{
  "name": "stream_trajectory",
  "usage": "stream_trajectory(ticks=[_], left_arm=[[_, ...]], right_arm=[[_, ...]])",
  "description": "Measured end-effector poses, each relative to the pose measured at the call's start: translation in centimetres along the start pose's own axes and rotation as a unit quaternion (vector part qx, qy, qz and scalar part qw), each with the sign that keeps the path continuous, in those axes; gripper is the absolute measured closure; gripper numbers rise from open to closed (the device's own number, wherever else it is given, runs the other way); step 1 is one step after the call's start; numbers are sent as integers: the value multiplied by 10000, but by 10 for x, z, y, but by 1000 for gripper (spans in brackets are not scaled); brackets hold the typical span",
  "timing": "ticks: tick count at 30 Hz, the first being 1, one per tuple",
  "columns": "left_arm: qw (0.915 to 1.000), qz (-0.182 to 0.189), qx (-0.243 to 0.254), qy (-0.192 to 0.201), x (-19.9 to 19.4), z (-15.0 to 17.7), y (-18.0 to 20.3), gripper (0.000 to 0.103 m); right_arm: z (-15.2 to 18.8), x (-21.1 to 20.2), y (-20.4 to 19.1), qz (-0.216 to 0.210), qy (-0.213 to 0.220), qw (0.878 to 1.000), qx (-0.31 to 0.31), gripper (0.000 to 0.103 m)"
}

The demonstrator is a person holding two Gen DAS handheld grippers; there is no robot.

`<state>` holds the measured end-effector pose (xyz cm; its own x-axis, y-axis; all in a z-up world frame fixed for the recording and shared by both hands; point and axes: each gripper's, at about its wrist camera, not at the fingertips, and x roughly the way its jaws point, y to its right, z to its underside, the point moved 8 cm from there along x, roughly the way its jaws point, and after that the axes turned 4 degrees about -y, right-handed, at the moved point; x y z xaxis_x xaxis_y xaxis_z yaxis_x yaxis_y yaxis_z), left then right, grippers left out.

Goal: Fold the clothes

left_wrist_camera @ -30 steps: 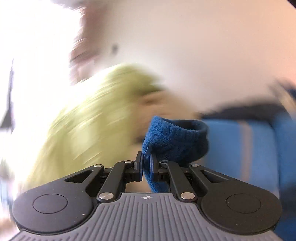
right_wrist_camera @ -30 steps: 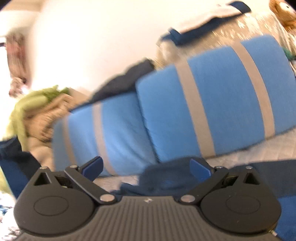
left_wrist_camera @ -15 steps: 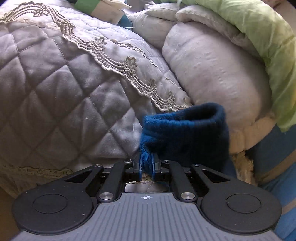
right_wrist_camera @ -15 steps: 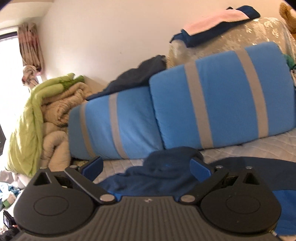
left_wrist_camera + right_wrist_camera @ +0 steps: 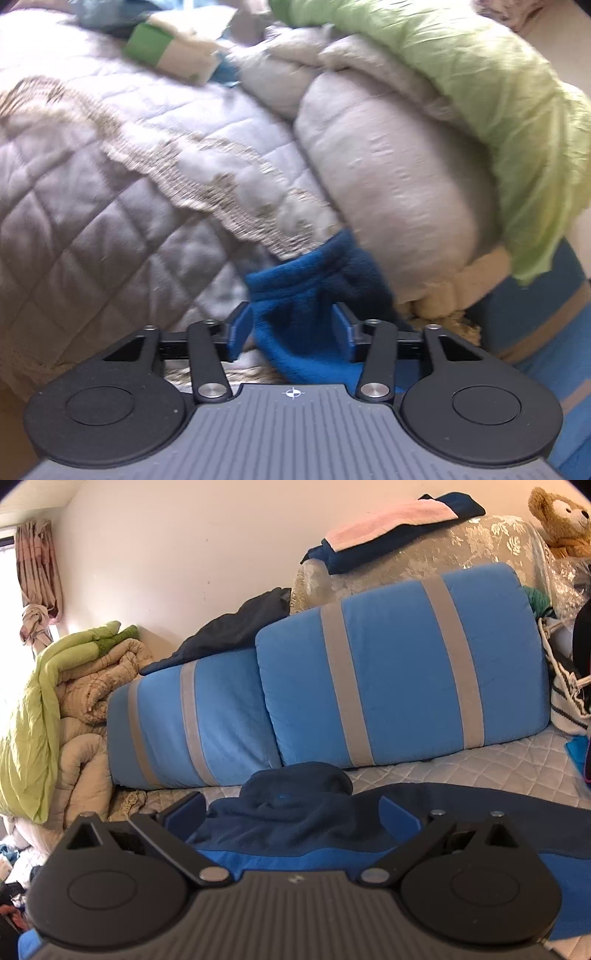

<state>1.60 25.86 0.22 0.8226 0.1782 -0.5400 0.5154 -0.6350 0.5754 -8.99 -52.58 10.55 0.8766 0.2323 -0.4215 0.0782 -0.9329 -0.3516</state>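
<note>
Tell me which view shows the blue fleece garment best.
The right wrist view: the blue fleece garment lies spread across the quilted cover, its bunched end and lighter blue panel visible. The left wrist view shows only a small fold between the open left tongs, partly motion-blurred.

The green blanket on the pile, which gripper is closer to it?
Left. The left gripper sits right below the green blanket; the right gripper sees it farther off, across the bed.

Left gripper (image 5: 291,330) and right gripper (image 5: 291,814), black linkages, blue pads, silver screws, ribbed grey housing
</note>
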Motion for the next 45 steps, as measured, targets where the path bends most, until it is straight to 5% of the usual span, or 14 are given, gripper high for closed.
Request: stream_trajectory(ticks=[8,12,20,26,30,35,39,45], left_arm=[[9961,416,781,-14,18,-26,47,50],[9904,579,1169,-458,53,-21,69,50],[9864,-191,1333,-946,126,-21,59,51],[9799,-359,1821,-737,104,-13,76,46],[9809,20,1854,-582,69,-12,87,31],[9744,493,2120,-557,23,-2,116,28],[9617,982,2431,-795,-6,17,146,28],[9281,1513,3168,-1235,-37,66,189,28]], right_arm=[[5,-6,-1,44,-7,10000,-17,0],[6,-4,0,109,-56,9999,-1,0],[5,-1,7,327,-121,9994,31,0],[3,-6,12,388,-5,9992,94,0],[-3,-11,18,407,96,9990,136,0],[-12,-23,25,432,234,9987,126,0],[-14,-31,30,410,286,9985,204,0],[-40,-67,42,499,941,9941,218,0]])
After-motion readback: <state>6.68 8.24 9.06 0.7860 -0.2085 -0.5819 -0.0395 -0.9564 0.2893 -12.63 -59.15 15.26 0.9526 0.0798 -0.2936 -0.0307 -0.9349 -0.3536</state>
